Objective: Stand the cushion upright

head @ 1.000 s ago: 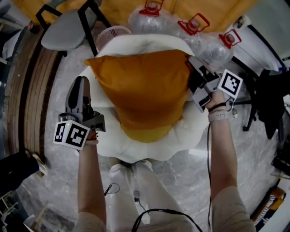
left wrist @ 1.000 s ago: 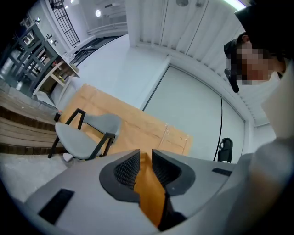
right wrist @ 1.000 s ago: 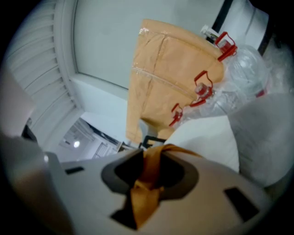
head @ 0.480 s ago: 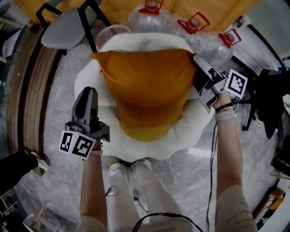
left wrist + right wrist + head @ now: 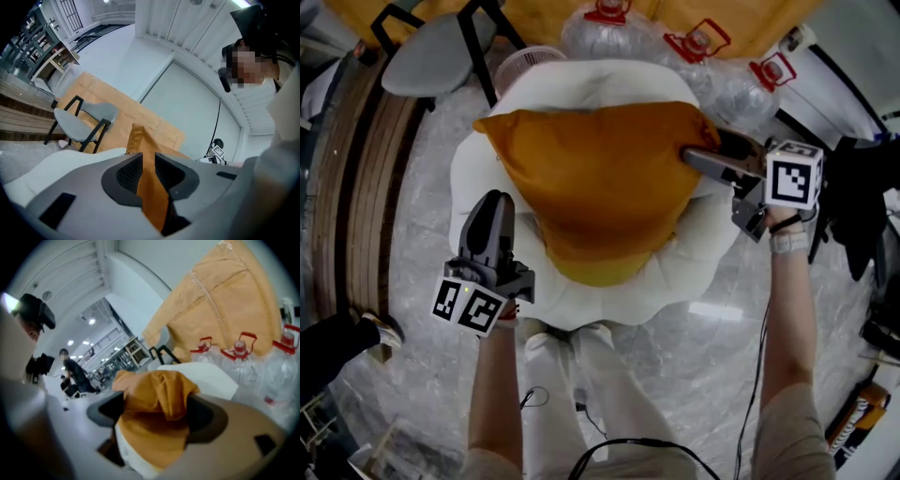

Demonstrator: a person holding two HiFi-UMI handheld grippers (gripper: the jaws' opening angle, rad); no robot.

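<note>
My left gripper (image 5: 492,199) is nearest, just beside the white scalloped pad (image 5: 675,272). Its jaws are a little apart and grasp nothing. On that soft pad rests the orange cushion (image 5: 600,187), smooth fabric with pointed corners raised. The jaws of my right gripper (image 5: 157,411) have just been opening, and the wrinkled right corner lies loose between them. Behind stand clear plastic bottles (image 5: 712,56) with red handles and a grey chair (image 5: 431,61).
</note>
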